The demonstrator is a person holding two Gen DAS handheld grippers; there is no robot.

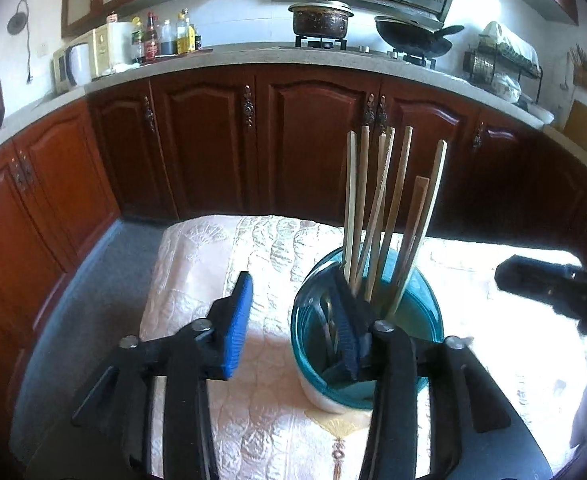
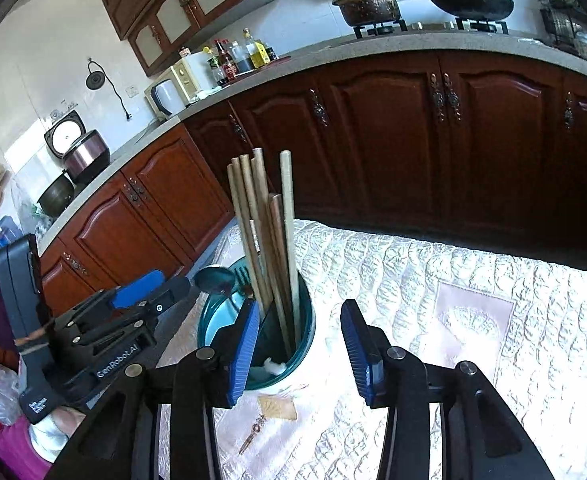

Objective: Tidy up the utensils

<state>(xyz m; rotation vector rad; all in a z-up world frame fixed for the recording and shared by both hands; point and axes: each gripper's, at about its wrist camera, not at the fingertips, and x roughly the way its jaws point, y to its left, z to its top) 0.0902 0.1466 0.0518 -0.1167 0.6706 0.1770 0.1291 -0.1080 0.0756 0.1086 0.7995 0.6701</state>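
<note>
A white holder with a teal rim (image 1: pixel 429 312) stands on the cloth-covered table (image 1: pixel 197 248). Several wooden chopsticks (image 1: pixel 377 216) stand upright in it, with dark metal utensils beside them. My left gripper (image 1: pixel 293 320) is open: its right finger dips inside the holder's mouth, its left finger is outside, and neither pad presses on the rim. In the right wrist view the holder (image 2: pixel 305 336), the chopsticks (image 2: pixel 261 232), a spoon (image 2: pixel 215 280) and a fork (image 2: pixel 243 278) show. My right gripper (image 2: pixel 301 344) is open astride the holder's right wall, holding nothing.
The cream embroidered cloth (image 2: pixel 453 280) spreads to the right of the holder. Dark wooden cabinets (image 1: pixel 253 136) and a counter with bottles (image 1: pixel 165 36), a pot (image 1: pixel 320 20) and a wok (image 1: pixel 413 36) stand behind. A person's pink sleeve (image 2: pixel 9 444) is at the lower left.
</note>
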